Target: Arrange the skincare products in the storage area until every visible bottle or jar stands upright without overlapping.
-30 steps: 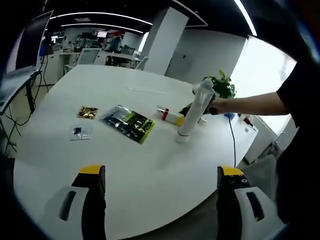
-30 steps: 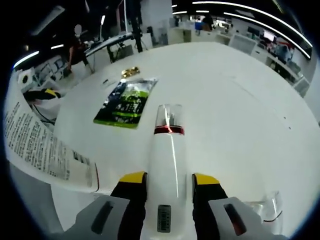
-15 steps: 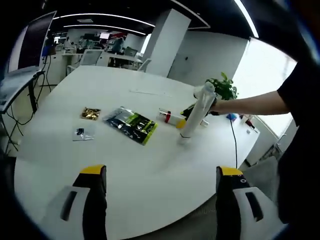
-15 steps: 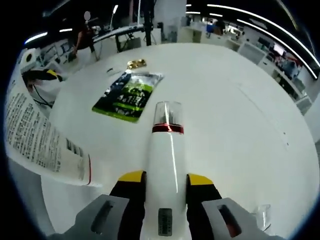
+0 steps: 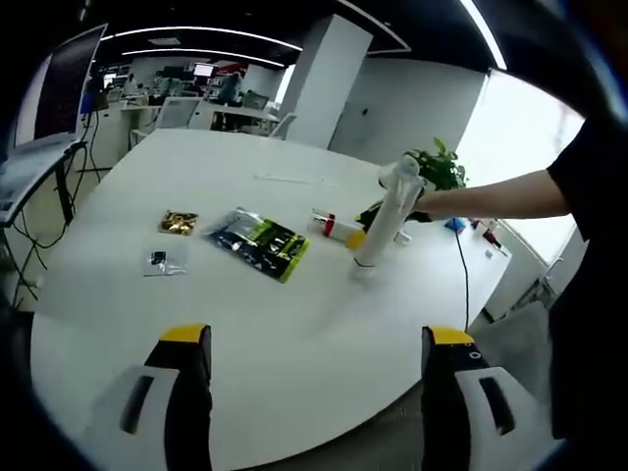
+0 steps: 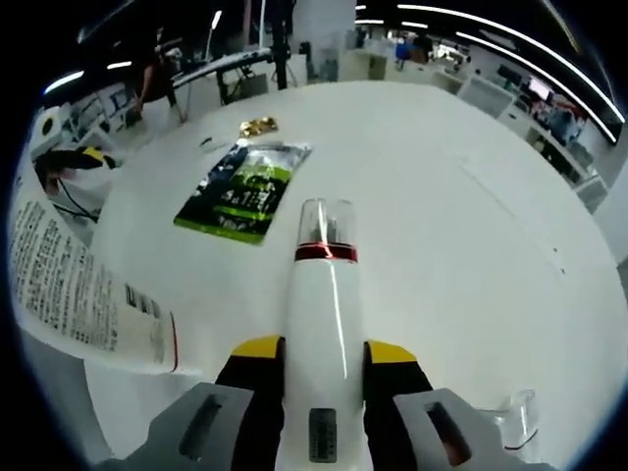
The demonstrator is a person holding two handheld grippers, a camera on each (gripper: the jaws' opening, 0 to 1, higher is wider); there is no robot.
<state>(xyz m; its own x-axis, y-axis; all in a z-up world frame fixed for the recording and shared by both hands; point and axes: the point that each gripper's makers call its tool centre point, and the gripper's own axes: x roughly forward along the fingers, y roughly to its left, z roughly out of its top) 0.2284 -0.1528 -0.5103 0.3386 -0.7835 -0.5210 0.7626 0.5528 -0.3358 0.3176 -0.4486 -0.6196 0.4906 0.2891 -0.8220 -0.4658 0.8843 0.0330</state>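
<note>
My right gripper (image 6: 322, 351) is shut on a slim white tube (image 6: 319, 294) with a clear cap and a red band, which points out over the round white table (image 6: 471, 255). The left gripper view has that slim tube (image 5: 332, 227) low over the table's far side, with the right gripper (image 5: 353, 236) on it and a person's arm behind. A tall white tube (image 5: 385, 221) stands tilted on its cap just in front of them. This large printed tube (image 6: 78, 294) runs along the left of the right gripper view. My left gripper (image 5: 314, 392) hangs open over the near table edge.
A green and black pouch (image 5: 257, 241) lies mid-table, with a gold item (image 5: 177, 222) and a small clear packet (image 5: 160, 261) to its left. A potted plant (image 5: 437, 167) and a cable (image 5: 458, 270) sit at the far right edge. A clear plastic piece (image 6: 520, 422) lies beside my right jaws.
Both views have shifted slightly with the hands. The right gripper keeps its hold on the slim tube, and the things on the table have stayed put.
</note>
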